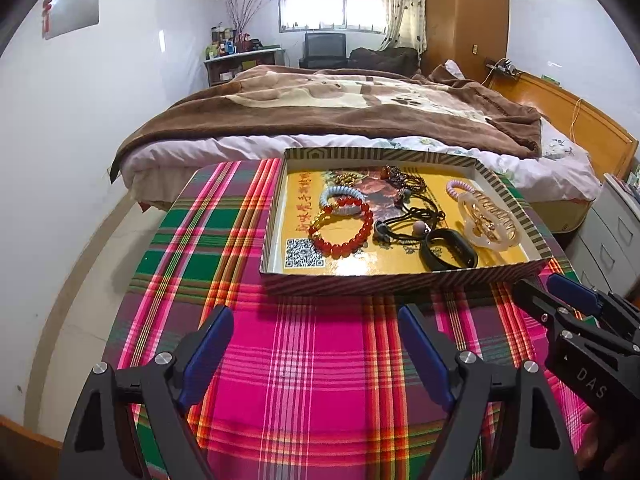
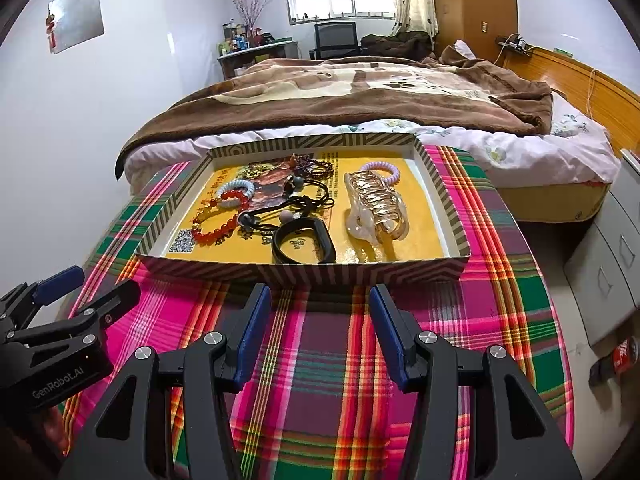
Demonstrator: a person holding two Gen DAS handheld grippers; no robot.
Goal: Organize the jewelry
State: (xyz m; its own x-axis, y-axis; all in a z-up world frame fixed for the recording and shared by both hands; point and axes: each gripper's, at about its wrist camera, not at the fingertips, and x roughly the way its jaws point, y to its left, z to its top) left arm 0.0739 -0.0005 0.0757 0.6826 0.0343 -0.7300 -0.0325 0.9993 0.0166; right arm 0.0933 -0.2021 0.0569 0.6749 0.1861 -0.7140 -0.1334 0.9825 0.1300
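A shallow striped box [image 1: 400, 282] [image 2: 304, 272] with a yellow floor sits on the plaid tablecloth. In it lie a red bead bracelet [image 1: 344, 226] [image 2: 216, 220], a pale blue coil tie [image 1: 340, 196], black cords [image 1: 412, 216] [image 2: 304, 200], a black wristband [image 1: 450, 250] [image 2: 304, 242], a clear hair claw [image 1: 490, 220] [image 2: 376, 206] and a pink coil tie [image 1: 460, 188] [image 2: 382, 170]. My left gripper [image 1: 316, 346] is open and empty above the cloth, short of the box. My right gripper [image 2: 320, 328] is open and empty, close to the box's near wall.
The round table's plaid cloth [image 1: 304, 380] [image 2: 320, 400] lies under both grippers. A bed with a brown blanket [image 1: 340, 108] stands behind the table. Grey drawers [image 2: 608, 264] stand at the right. A red bottle [image 2: 624, 354] lies on the floor.
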